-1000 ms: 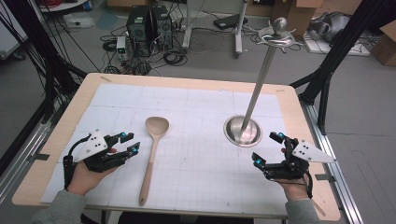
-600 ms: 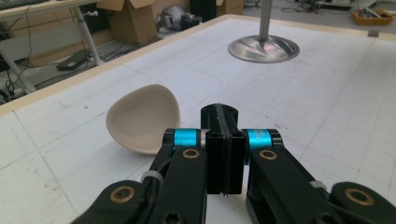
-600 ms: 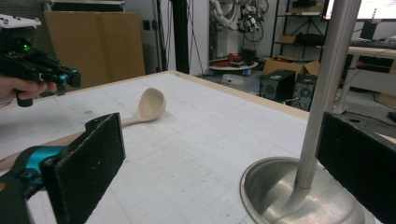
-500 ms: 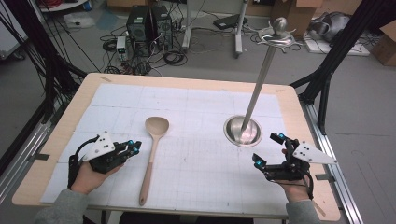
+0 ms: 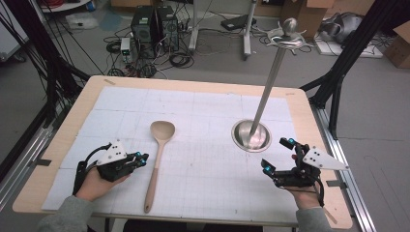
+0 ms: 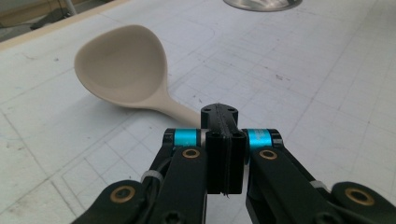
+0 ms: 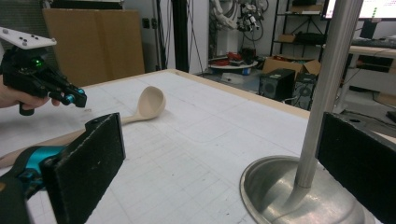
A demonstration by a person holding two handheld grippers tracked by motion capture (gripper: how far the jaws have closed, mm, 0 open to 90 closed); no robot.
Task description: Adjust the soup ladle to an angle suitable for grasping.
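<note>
A pale wooden spoon (image 5: pixel 157 159) is seen lying flat on the white gridded mat (image 5: pixel 203 116) of the worktop (image 5: pixel 87 96), left of centre, its bowl turned to the far side and its long handle running back toward the near edge. The left gripper (image 5: pixel 140 158) is held just beside the handle, on its left, with the jaws pressed together and nothing between them — in the left gripper view the tips of the left gripper (image 6: pixel 219 122) are seen low over the mat, in front of the spoon's neck, with the spoon bowl (image 6: pixel 122 70) lying open side up just beyond. Whether the tips touch the handle cannot be told.

The right gripper (image 5: pixel 278 154) is held at the near right of the worktop, well apart from the spoon, its jaws spread wide and holding nothing. In the right gripper view the two black pads (image 7: pixel 88 163) are seen far apart, with the metal stand (image 7: pixel 322 84) rising between them on the right. That stand's round base (image 5: pixel 251 136) rests on the mat right of centre — just beyond the right gripper — and its pole leans up to a knobbed, hooked top (image 5: pixel 289 34). Beyond the worktop, computer cases (image 5: pixel 153 26) and cables are seen on the floor.
</note>
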